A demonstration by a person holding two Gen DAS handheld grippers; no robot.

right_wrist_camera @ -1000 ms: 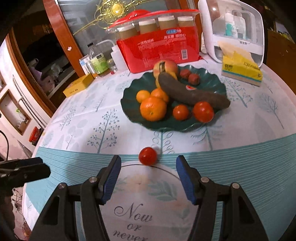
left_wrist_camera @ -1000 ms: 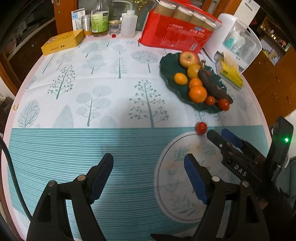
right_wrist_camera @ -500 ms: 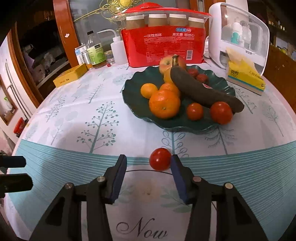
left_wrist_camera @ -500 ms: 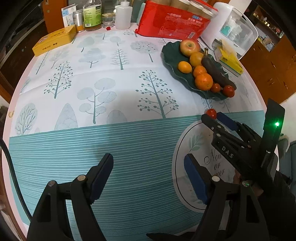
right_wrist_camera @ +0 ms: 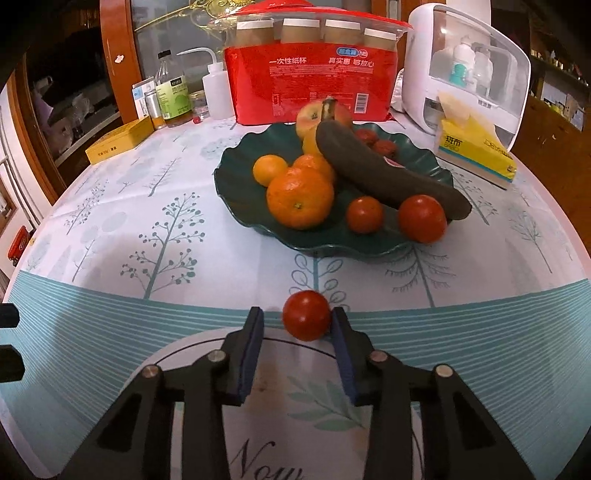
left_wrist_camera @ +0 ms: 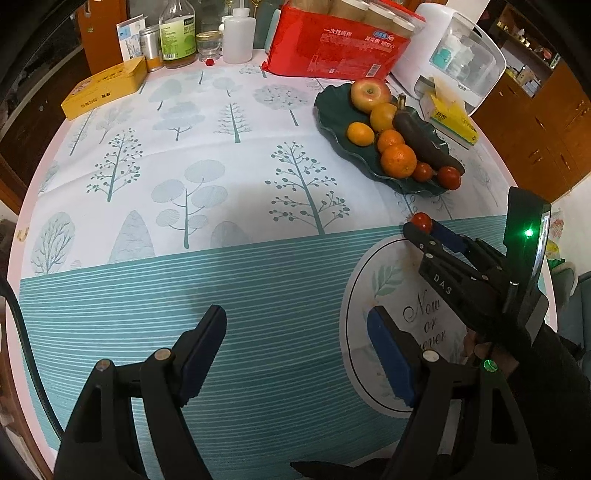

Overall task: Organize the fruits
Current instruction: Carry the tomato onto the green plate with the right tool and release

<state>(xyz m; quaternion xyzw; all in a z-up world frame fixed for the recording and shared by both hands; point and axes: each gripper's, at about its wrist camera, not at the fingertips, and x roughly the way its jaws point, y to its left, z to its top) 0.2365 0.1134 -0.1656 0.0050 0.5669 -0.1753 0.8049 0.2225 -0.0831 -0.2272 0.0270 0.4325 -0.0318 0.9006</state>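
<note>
Round desk (left_wrist_camera: 258, 184) under a pale cloth printed with grey-green trees, turning to teal stripes nearer the cameras, with a white oval panel of script lettering at the right. Along the far edge, left to right: flat yellow cardboard box (left_wrist_camera: 105, 86), cluster of glass and plastic bottles (left_wrist_camera: 207, 33), red plastic pack of paper cups (left_wrist_camera: 332, 40), white appliance with a clear lid (left_wrist_camera: 454, 62), yellow tissue pack (left_wrist_camera: 450, 120) just in front of it. Glazed wooden cabinet (right_wrist_camera: 122, 55) behind the desk at the left, brown wooden cabinets (left_wrist_camera: 535, 122) off to the right.

Right of centre, dark green wavy-edged plate (right_wrist_camera: 240, 184) carrying an apple, several oranges, a dark overripe banana and small tomatoes.

Left gripper (left_wrist_camera: 295, 354) above bare striped cloth, jaws spread wide, nothing between them, touching nothing.

Right gripper (right_wrist_camera: 297, 321) low over the oval panel, pointed at the plate. Jaws just been closing, now narrow. Between the blue pads, at their tips, small round red tomato (right_wrist_camera: 306, 314), resting on the cloth near the plate's front rim but apart from it. Right pad against the tomato's side; clear gap at the left pad, so not yet pinched.
</note>
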